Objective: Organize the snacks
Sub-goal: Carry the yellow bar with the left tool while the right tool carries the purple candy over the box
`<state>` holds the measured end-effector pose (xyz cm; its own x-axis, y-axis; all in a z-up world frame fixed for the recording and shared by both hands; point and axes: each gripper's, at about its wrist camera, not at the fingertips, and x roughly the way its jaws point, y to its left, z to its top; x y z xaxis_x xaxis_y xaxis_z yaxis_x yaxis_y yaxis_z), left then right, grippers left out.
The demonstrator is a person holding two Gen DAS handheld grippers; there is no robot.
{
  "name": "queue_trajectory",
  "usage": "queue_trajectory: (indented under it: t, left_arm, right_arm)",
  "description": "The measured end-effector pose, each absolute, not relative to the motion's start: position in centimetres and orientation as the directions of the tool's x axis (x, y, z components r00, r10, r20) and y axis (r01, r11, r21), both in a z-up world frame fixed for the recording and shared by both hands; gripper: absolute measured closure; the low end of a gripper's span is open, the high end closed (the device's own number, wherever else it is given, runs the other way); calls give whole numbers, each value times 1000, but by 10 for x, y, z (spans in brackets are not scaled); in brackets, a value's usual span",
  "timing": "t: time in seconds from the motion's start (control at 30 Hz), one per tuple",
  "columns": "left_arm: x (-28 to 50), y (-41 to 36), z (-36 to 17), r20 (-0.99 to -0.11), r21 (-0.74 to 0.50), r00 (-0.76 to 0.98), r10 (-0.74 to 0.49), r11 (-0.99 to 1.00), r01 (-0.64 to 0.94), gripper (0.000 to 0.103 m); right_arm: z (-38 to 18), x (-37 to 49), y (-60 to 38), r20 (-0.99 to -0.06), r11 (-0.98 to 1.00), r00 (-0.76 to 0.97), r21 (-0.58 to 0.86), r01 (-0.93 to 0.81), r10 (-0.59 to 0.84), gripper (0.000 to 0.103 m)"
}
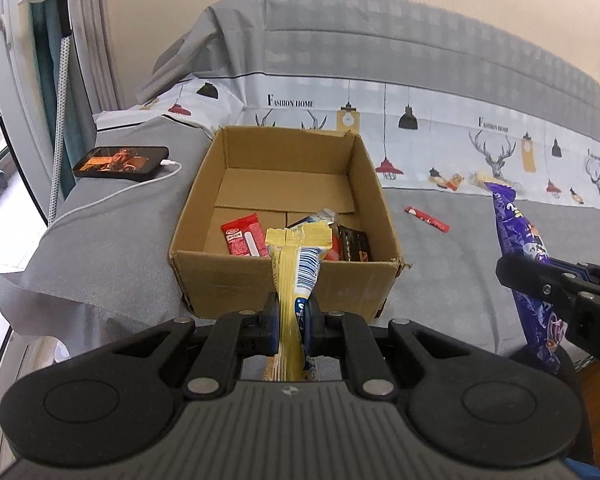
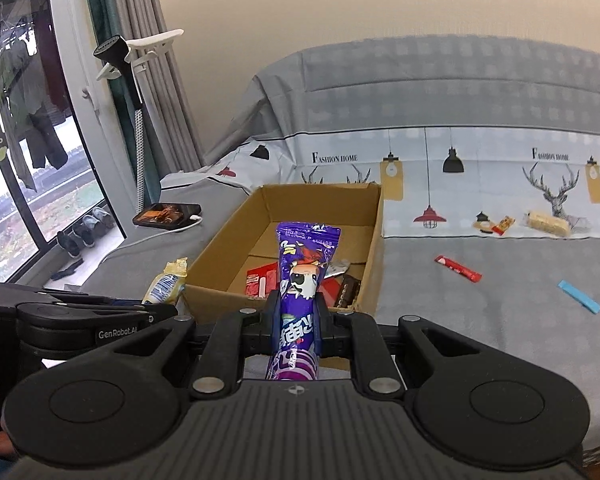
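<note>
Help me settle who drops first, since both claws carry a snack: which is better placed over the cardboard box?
Left, probably. The left claw holds its yellow packet straight at the cardboard box, tip already over the near wall. The right claw with its purple packet sits off toward the box's right corner.

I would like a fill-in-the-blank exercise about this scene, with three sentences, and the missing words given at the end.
1. The left gripper is shut on a ____ snack packet.
2. The purple snack packet is held in the ____ gripper.
3. The phone lies to the ____ of the cardboard box in both views.

Missing words: yellow; right; left
</note>
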<state>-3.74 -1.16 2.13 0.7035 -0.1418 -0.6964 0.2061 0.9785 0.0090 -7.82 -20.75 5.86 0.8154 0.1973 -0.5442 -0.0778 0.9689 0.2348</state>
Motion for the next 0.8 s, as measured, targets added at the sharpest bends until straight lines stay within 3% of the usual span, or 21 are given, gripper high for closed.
queue_trajectory:
  t: [0.8]
  left_arm:
    - [-40, -7, 20, -693, -9, 704, -153, 979, 204, 90]
  right_arm:
    - [61, -77, -193, -558, 978, 808, 187, -97, 187, 87]
